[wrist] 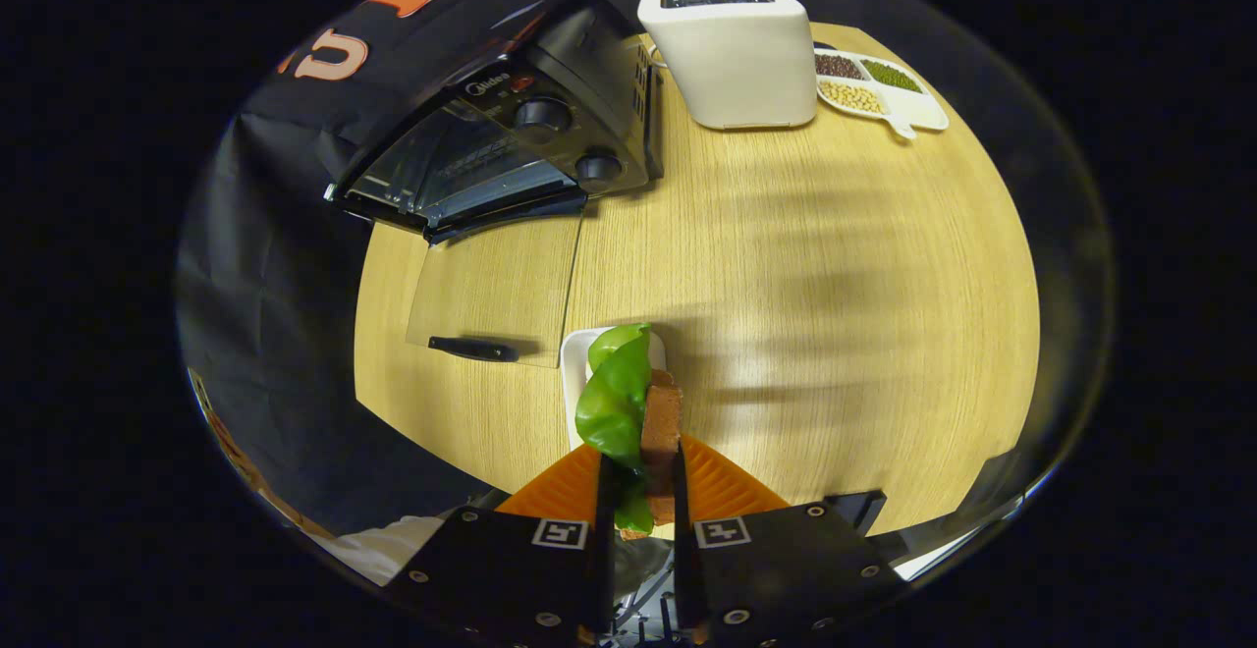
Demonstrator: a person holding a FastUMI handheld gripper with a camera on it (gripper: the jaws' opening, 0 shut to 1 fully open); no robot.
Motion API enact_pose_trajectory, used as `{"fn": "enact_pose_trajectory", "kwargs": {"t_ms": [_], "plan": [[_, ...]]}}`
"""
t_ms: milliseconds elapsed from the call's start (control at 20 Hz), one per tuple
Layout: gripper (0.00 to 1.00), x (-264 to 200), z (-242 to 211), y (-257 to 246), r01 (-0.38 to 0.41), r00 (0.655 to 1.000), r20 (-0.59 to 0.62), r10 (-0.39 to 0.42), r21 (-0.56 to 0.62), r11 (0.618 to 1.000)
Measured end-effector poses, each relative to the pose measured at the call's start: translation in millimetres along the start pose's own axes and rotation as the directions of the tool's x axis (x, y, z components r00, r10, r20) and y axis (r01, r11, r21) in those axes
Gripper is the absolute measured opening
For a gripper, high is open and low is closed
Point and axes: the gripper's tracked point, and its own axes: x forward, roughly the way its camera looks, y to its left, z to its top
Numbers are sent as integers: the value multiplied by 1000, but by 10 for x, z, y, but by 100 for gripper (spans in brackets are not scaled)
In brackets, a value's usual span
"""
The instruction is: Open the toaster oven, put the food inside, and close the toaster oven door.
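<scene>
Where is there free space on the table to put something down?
The hand-held gripper is shut on the sandwich. Bare wood lies between the white plate and the white toaster. It is crowded near the toaster oven and its open glass door.

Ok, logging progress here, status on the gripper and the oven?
Gripper shut on sandwich, above white plate. Toaster oven door already down, flat on table. Path clear.
</scene>
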Motion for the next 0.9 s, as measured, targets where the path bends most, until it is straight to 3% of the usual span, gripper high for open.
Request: {"fn": "enact_pose_trajectory", "kwargs": {"t_ms": [300,450,600,750,900], "plan": [[18,-533,162,294,-8,990,140,4,29,1000],[18,-779,353,397,-54,962,271,20,116,992],[18,-1012,637,466,-189,890,451,65,236,953],[18,-1009,838,703,-384,787,599,147,290,876],[18,-769,825,849,-471,746,641,182,314,824]]}}
